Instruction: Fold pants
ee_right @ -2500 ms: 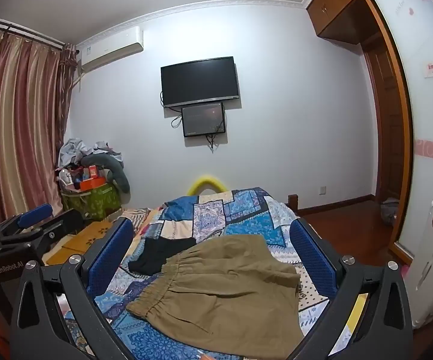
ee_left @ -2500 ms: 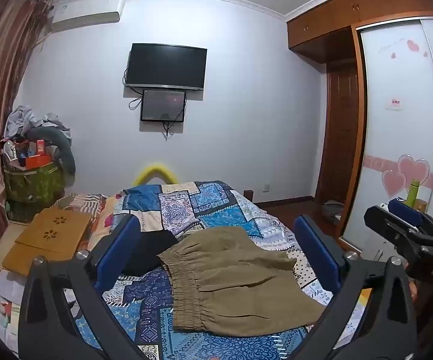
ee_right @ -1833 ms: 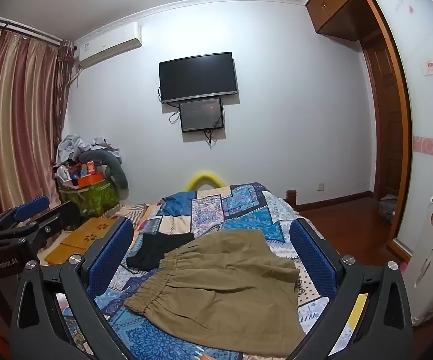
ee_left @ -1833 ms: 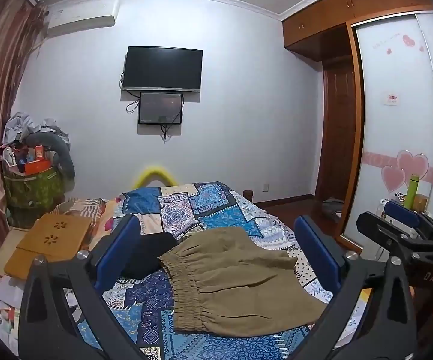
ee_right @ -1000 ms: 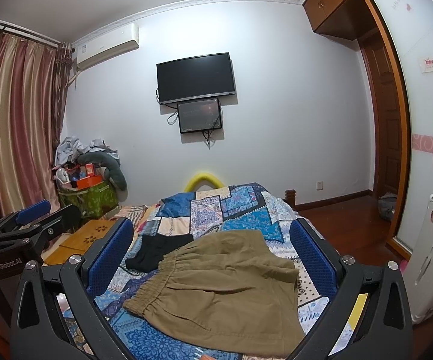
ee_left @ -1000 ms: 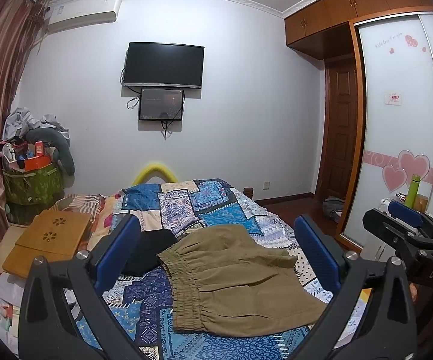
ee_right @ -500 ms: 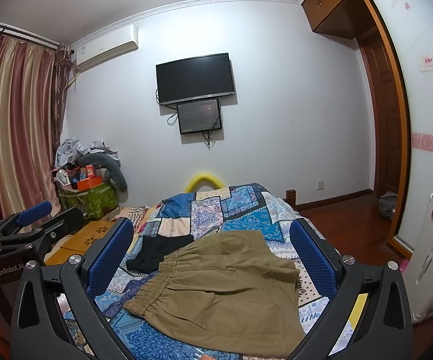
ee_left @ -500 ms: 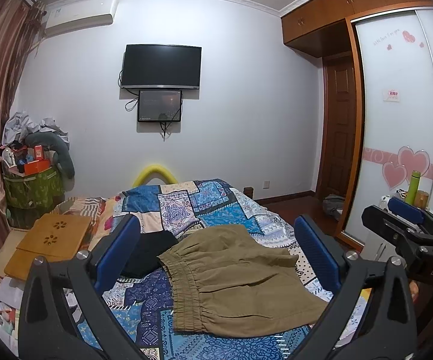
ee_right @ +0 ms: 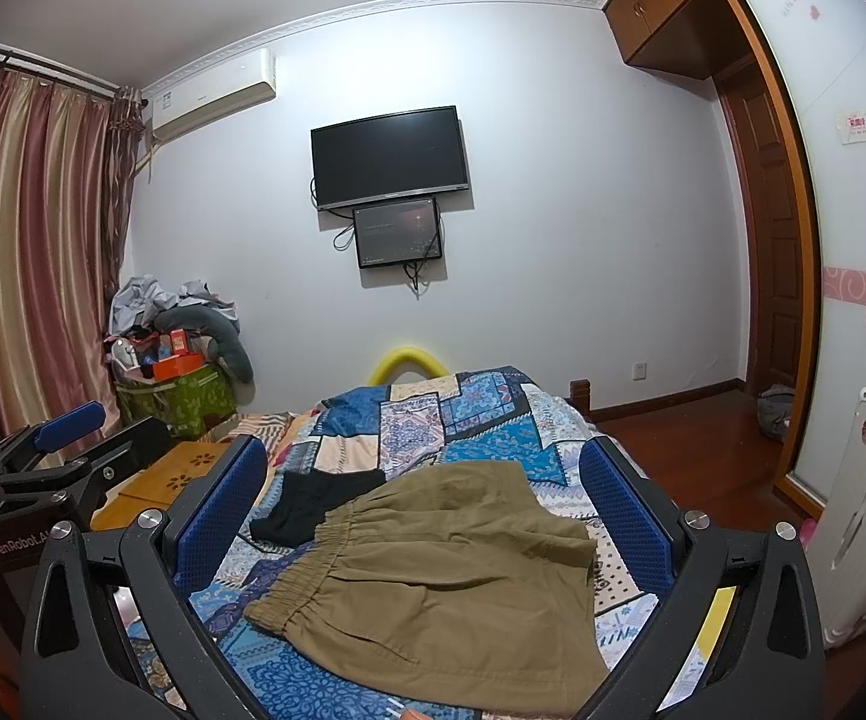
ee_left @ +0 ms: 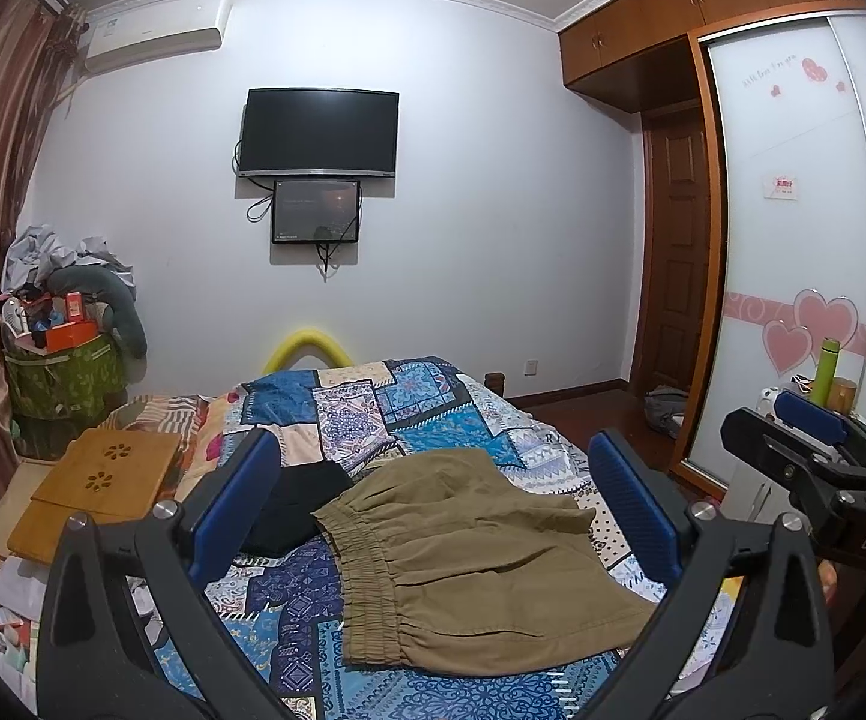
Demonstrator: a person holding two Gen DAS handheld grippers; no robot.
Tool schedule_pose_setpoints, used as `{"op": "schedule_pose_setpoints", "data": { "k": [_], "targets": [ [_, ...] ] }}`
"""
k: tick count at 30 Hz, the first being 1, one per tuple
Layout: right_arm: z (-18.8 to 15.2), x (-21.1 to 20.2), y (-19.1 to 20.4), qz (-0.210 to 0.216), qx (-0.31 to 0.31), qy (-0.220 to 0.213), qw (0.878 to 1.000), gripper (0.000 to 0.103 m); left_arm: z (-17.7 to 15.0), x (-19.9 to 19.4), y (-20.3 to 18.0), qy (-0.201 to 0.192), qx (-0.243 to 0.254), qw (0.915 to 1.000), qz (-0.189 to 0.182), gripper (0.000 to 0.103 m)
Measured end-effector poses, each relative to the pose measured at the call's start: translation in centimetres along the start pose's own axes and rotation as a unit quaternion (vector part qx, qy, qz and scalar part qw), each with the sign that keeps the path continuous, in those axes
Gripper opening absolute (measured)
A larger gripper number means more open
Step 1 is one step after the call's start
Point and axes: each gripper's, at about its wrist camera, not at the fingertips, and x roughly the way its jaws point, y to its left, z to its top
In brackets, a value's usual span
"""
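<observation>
Khaki pants (ee_left: 463,564) (ee_right: 439,576) with an elastic waistband lie spread on the blue patchwork bedspread (ee_left: 360,408) (ee_right: 469,420), waistband to the left. My left gripper (ee_left: 433,510) is open and held above the near end of the bed, its blue pads (ee_left: 234,504) wide apart, holding nothing. My right gripper (ee_right: 420,504) hangs likewise, open and empty, short of the pants. The right gripper also shows at the left wrist view's right edge, and the left gripper at the right wrist view's left edge.
A black garment (ee_left: 294,498) (ee_right: 306,504) lies beside the waistband. A wooden lap desk (ee_left: 96,480) rests left of the bed, near a cluttered green bin (ee_left: 60,378). A white suitcase (ee_right: 865,516) and sliding wardrobe doors (ee_left: 793,276) stand on the right.
Both grippers only drift slightly and stay open. The pants have not moved.
</observation>
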Motion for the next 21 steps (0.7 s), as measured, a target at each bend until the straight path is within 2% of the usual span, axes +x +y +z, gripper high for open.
{"op": "schedule_pose_setpoints", "data": {
  "k": [12,18,21],
  "targets": [
    [-0.2,0.7,-0.7,-0.005,0.005,0.008,1.0,0.103,-0.1,1.1,0.2,0.01,-0.002,1.0,-0.002,0.103],
    [-0.5,1.8,-1.3,-0.009,0.012,0.015,1.0,0.103,-0.3,3.0,0.4,0.025,-0.003,0.9997,-0.005,0.103],
    [-0.8,3.2,-1.8,-0.02,0.008,0.023,1.0,0.103,-0.5,5.2,0.5,0.045,-0.003,0.999,-0.004,0.103]
  ]
}}
